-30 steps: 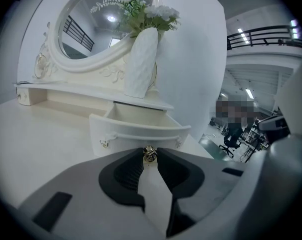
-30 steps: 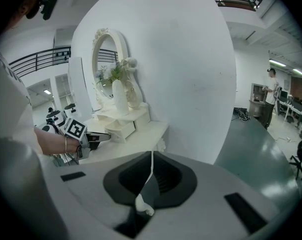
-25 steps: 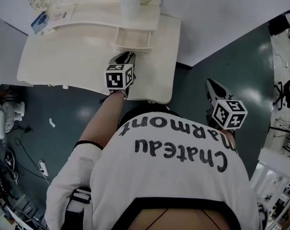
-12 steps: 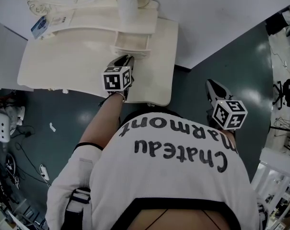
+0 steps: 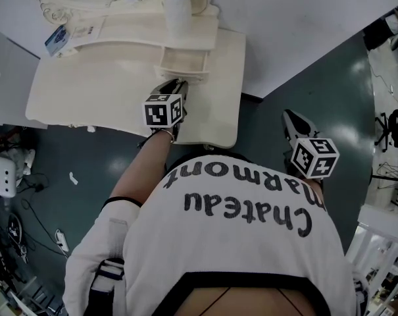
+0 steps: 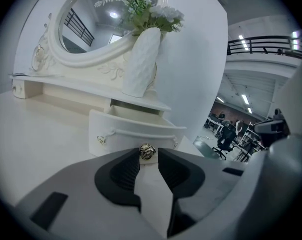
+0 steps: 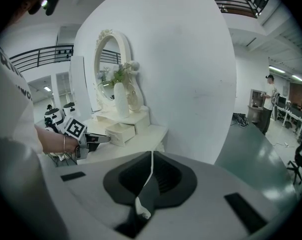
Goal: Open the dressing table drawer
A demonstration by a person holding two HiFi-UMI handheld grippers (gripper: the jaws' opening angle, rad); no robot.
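The cream dressing table [image 5: 87, 91] has a small drawer [image 5: 182, 63] under its shelf, standing pulled out. In the left gripper view the curved drawer front [image 6: 136, 129] is just ahead, and its round metal knob [image 6: 147, 152] sits pinched between the tips of my left gripper [image 6: 147, 157]. From the head view, the left gripper [image 5: 179, 85] reaches over the tabletop to the drawer. My right gripper [image 5: 289, 115] hangs over the floor, right of the table, shut with nothing in it; its pads [image 7: 150, 176] meet along a thin line. It looks at the left gripper [image 7: 98, 139] from the side.
A white vase [image 6: 141, 64] with flowers stands on the shelf above the drawer, beside an oval mirror [image 6: 101, 19]. A white wall [image 5: 297, 25] runs behind the table. Cables and small devices [image 5: 1, 176] lie on the dark floor at the left.
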